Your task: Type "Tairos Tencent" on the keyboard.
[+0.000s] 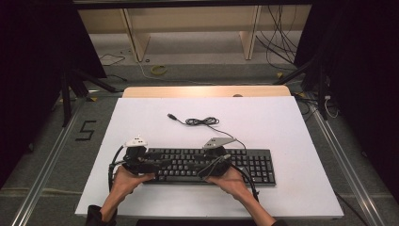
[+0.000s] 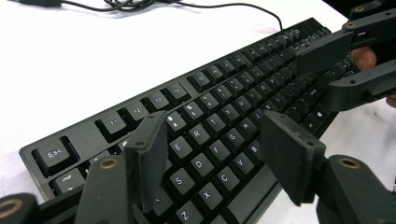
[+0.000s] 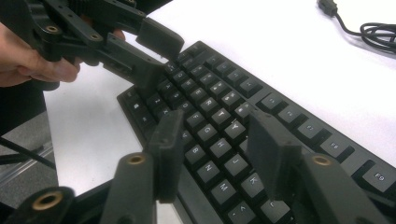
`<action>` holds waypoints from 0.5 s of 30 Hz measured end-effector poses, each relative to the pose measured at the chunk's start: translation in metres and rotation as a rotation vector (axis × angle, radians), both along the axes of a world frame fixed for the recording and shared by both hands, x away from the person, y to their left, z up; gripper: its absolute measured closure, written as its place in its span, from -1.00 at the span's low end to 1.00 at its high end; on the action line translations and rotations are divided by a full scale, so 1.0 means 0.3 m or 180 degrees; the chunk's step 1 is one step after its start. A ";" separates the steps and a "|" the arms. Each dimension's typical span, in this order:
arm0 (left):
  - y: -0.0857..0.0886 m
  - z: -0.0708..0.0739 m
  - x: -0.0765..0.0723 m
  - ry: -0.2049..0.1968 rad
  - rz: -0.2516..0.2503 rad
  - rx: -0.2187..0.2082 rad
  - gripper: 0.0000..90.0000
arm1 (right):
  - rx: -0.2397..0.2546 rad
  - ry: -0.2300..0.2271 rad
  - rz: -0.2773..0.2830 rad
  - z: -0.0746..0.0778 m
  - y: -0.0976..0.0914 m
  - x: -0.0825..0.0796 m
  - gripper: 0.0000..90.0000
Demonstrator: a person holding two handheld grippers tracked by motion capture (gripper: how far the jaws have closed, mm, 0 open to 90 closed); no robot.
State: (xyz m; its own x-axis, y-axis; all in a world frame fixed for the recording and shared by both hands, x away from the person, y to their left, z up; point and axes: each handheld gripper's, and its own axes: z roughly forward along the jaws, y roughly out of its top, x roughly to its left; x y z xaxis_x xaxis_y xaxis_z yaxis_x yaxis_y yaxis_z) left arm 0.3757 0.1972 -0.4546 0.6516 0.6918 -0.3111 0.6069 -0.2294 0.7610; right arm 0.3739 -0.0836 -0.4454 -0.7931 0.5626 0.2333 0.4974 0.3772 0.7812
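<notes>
A black keyboard (image 1: 212,165) lies on the white tabletop (image 1: 282,132), close to the front edge. My left gripper (image 1: 157,163) hovers over its left end, pointing right. In the left gripper view my jaws (image 2: 215,140) stand open above the letter keys (image 2: 205,140), with nothing between them. My right gripper (image 1: 203,169) hangs over the middle of the keyboard, pointing left. Its jaws (image 3: 217,130) are open too, over the keys (image 3: 219,149). The two grippers face each other: the right gripper (image 2: 329,70) shows far off in the left gripper view, and the left gripper (image 3: 161,58) in the right gripper view.
The keyboard's cable (image 1: 202,121) lies coiled on the table behind it, ending in a USB plug (image 1: 172,116). A wooden strip (image 1: 207,91) borders the far edge. Beyond it are shelving legs and loose wires on the floor.
</notes>
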 end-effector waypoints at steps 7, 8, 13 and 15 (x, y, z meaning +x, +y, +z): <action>0.001 0.003 -0.012 -0.0022 0.0007 -0.0066 -0.11 | -0.0026 0.0016 0.0023 -0.001 0.009 0.005 0.42; 0.001 0.003 -0.013 -0.0029 -0.0001 -0.0066 -0.11 | -0.0034 0.0021 0.0020 0.000 0.011 0.005 0.44; 0.001 0.003 -0.018 -0.0053 -0.0019 -0.0081 -0.14 | -0.0043 0.0020 0.0029 -0.001 0.016 0.009 0.51; 0.002 0.002 -0.021 -0.0049 -0.0024 -0.0107 -0.16 | -0.0050 0.0023 0.0039 -0.001 0.018 0.010 0.54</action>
State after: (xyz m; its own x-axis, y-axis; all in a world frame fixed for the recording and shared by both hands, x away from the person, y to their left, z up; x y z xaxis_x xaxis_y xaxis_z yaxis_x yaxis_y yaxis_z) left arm 0.3695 0.1977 -0.4539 0.6616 0.6762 -0.3241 0.5935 -0.2081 0.7775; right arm 0.3767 -0.0782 -0.4456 -0.7982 0.5566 0.2304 0.4984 0.3954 0.7715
